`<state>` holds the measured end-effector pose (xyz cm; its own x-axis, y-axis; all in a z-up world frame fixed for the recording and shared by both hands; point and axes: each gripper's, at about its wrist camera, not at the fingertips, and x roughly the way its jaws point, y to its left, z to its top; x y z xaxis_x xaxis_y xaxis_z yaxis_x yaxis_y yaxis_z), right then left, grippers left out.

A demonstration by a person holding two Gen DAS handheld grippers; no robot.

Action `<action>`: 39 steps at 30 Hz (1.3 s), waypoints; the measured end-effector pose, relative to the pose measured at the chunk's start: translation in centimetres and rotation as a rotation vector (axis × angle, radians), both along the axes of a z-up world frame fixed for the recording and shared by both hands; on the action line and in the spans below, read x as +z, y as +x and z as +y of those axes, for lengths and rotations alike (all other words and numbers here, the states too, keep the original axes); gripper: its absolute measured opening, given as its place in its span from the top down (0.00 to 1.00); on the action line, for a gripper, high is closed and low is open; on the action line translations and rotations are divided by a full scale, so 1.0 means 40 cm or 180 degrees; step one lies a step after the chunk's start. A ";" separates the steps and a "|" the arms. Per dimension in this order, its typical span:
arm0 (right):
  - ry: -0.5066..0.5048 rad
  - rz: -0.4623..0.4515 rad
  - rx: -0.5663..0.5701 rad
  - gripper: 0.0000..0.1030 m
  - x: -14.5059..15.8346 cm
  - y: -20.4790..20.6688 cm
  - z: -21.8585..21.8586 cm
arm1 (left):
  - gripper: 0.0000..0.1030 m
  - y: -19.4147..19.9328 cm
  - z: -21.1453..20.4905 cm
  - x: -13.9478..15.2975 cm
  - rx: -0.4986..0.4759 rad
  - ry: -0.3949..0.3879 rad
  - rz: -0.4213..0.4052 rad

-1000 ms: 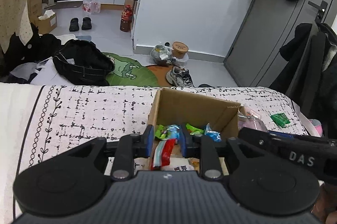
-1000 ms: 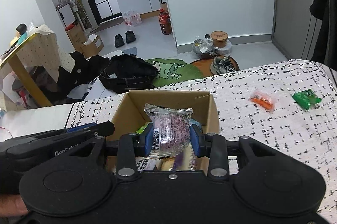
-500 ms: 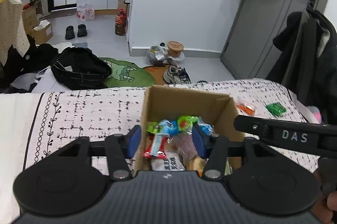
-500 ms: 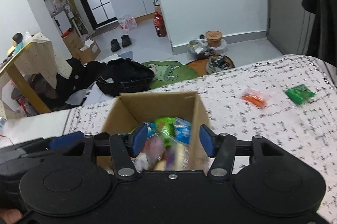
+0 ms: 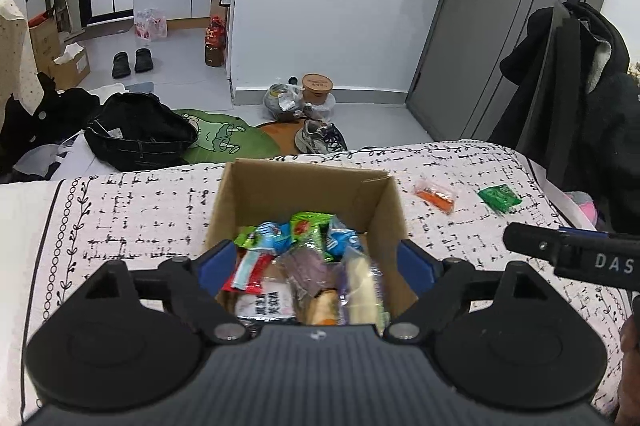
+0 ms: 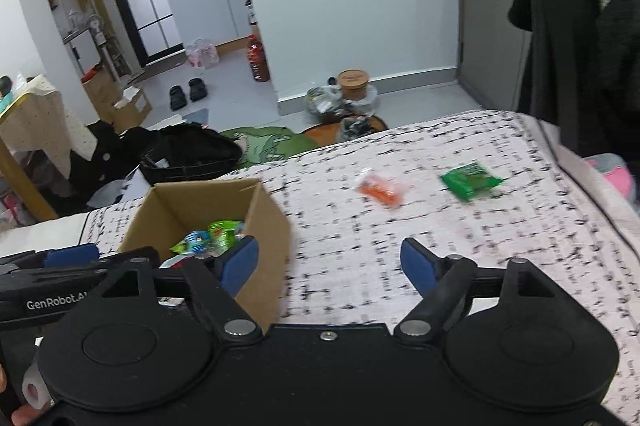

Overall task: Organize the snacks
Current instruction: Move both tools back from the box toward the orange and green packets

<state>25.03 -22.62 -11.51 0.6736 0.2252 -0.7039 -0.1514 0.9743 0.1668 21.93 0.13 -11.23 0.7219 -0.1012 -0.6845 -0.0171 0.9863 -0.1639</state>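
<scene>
Snacks are lying in two places: a heap of wrapped packets (image 5: 304,266) is filling the open cardboard box (image 5: 304,193) on the black-and-white patterned bedspread (image 5: 132,209), and two loose ones are sitting on the cloth to the right of the box, an orange packet (image 6: 380,187) nearer the box and a green packet (image 6: 470,181) further right, apart from each other. The left gripper (image 5: 316,264) is hanging directly over the box with its blue-padded jaws opening, spread about as wide as the box itself; the heaped packets are showing between them, but nothing is being pressed by either pad. The right gripper (image 6: 330,264) is pointing down at bare bedspread just right of the box, its jaws also opening and holding nothing; its left pad is standing in front of the box's near right corner, while the orange and green packets are lying farther off, beyond its fingertips and slightly to the right, well apart from it.
</scene>
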 end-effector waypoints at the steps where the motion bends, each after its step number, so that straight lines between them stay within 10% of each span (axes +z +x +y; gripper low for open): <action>1: -0.0009 -0.0010 -0.0020 0.20 0.005 -0.001 -0.010 | 0.16 -0.001 -0.008 0.004 -0.0007 -0.0008 -0.0004; 15: -0.0083 -0.0136 -0.0292 0.00 0.044 -0.012 -0.135 | 0.12 0.009 -0.114 0.037 -0.0158 0.0022 -0.0031; 39: -0.0011 0.0041 -0.0492 0.00 -0.022 0.036 -0.261 | 0.02 0.093 -0.274 0.019 -0.0372 0.0002 0.0022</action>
